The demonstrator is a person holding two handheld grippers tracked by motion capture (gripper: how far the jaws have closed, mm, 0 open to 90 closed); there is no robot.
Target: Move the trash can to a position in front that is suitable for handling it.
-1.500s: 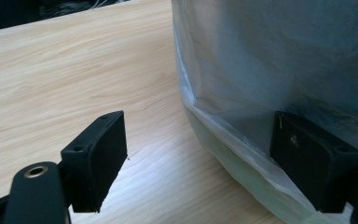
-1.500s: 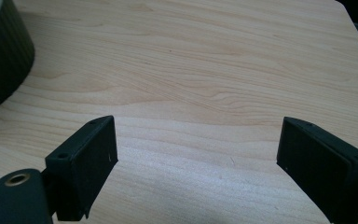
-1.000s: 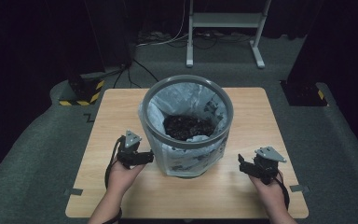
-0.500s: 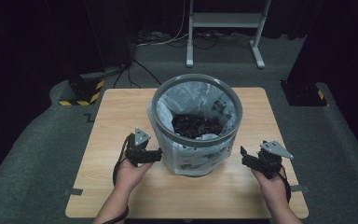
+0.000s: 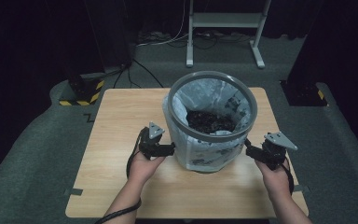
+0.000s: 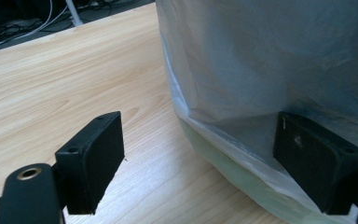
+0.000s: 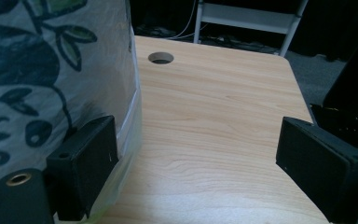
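A grey round bin (image 5: pixel 182 127) stands on the wooden table (image 5: pixel 121 116), lined with a translucent printed bag (image 5: pixel 205 151) that hangs down its outside. Dark loose matter (image 5: pixel 209 122) lies inside. My left gripper (image 5: pixel 170 149) is at the bin's lower left side, open. In the left gripper view its jaws (image 6: pixel 205 163) stand wide apart, one pad against the bag (image 6: pixel 270 70). My right gripper (image 5: pixel 248 147) is at the bin's lower right side, also open. In the right gripper view its jaws (image 7: pixel 200 163) gape over bare table, one pad touching the bag (image 7: pixel 42 70).
A round cable hole (image 7: pixel 161 58) is in the tabletop beyond the bin. A white metal stand (image 5: pixel 223 21) and cables lie on the grey floor behind the table. A black and yellow striped block (image 5: pixel 81 91) sits off the far left corner.
The bin has shifted to the right across the table. My left hand followed it rightward along its side. My right hand moved up and right a little.
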